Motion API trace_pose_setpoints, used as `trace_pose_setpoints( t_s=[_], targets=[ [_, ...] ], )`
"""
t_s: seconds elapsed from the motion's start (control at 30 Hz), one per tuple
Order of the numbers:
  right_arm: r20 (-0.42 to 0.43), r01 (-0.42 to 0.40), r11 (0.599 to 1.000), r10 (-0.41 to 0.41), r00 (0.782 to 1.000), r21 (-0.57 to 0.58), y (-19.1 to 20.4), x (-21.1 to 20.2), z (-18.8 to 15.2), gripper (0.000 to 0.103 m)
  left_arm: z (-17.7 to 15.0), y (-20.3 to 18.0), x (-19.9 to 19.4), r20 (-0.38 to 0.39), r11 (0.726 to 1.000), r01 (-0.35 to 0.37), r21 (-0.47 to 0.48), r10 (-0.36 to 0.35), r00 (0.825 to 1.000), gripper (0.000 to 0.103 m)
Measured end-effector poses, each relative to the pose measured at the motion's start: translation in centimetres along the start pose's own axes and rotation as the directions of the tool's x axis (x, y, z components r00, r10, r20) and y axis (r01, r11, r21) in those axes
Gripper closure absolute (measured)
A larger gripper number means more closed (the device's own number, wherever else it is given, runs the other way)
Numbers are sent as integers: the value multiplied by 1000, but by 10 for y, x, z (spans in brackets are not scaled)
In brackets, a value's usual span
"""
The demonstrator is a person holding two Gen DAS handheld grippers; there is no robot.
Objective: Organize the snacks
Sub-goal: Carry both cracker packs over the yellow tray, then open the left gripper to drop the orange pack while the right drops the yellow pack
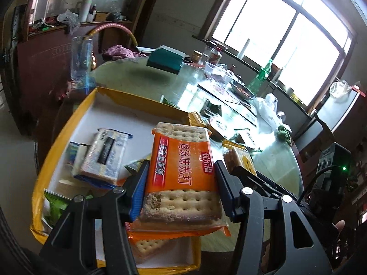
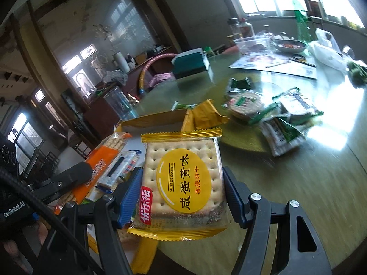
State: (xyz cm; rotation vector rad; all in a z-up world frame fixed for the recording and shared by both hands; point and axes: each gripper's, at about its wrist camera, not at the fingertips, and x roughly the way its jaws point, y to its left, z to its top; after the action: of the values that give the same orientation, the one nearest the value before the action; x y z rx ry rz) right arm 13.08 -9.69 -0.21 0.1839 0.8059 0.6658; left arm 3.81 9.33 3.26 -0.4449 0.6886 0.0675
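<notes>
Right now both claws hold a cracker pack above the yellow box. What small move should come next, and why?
Probably lower the left claw and set its orange cracker pack into the yellow box, beside the blue pack. It hangs over the open box, where white floor is free; the right claw can follow with the salted egg yolk pack.

Home dining rm: round glass-topped table (image 1: 142, 75) w/ food dishes, wood sideboard (image 1: 52, 45), big window (image 1: 282, 36).

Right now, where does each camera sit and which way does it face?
Left wrist: on the left gripper, looking down along its fingers at the orange pack it holds, above the yellow box.
Right wrist: on the right gripper, facing the yellow pack it holds and the table.
Shared: both packs, box, table, teal box.
</notes>
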Motion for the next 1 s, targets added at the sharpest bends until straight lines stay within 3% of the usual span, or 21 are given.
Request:
trace_pose_setpoints(
  t_s=[0.73,1.0],
  targets=[
    [-83,-49,997,44,996,-62,28,43,15,35,32,60,6,24,994,-61,-87,63,998,46],
    [-101,-61,995,53,993,-74,37,59,29,35,52,89,14,-3,988,-85,-125,85,996,46]
  ],
)
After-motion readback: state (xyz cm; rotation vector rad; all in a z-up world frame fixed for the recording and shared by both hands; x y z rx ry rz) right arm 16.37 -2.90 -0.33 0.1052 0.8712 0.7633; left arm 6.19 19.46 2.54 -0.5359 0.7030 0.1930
